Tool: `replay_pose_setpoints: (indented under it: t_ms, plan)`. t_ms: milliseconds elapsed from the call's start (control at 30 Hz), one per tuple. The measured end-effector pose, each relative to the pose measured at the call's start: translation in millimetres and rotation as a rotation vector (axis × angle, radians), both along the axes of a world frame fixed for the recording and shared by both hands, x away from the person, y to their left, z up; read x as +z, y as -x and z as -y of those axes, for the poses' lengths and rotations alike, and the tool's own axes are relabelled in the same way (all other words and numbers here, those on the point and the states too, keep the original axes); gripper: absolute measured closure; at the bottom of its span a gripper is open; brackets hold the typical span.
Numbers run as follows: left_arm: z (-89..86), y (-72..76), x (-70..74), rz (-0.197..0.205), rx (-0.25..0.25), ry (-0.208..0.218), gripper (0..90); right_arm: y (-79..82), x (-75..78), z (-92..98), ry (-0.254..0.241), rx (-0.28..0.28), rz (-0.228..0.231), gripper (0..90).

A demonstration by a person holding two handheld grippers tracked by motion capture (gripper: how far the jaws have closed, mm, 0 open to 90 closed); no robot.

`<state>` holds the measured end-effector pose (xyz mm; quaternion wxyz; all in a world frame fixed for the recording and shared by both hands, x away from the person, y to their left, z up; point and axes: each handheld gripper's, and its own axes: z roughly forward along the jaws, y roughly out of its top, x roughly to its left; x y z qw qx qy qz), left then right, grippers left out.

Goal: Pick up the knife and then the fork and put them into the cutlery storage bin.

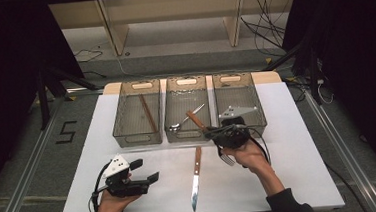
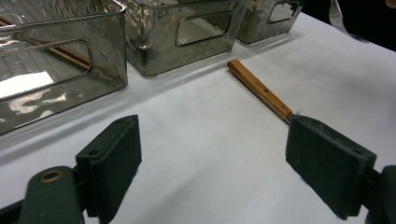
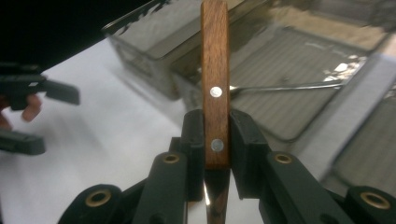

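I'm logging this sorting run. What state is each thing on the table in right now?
Right gripper: shut on the fork's wooden handle.
Fork: lifted, tines hanging below the hand.
Left gripper: open, nothing between its jaws.
Knife: flat on the table, untouched.
Left bin: holds chopsticks.
Middle bin: holds a spoon.
Right bin: contents hidden by the gripper.

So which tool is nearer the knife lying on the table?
Left. The left tool sits open just left of the knife; the right tool holds a fork above it.
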<state>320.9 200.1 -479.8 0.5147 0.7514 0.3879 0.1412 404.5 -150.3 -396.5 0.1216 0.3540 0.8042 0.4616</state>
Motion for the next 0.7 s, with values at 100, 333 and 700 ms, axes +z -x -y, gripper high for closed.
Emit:
replay_pose_setpoints:
  t_ms: [100, 333, 700]
  plan:
    - [-0.2, -0.1, -0.1, 0.000, 0.002, 0.004, 18.0, -9.1, 7.7, 9.9, -0.010, -0.040, 0.002, 77.4]
    - [0.0, -0.5, -0.4, 0.003, 0.001, 0.004, 18.0, -31.7, 18.1, 27.6, 0.002, -0.114, -0.020, 77.3]
    - [-0.3, -0.8, -0.6, -0.001, 0.002, 0.007, 18.0, -61.6, 29.5, 42.5, 0.023, -0.213, -0.032, 77.3]
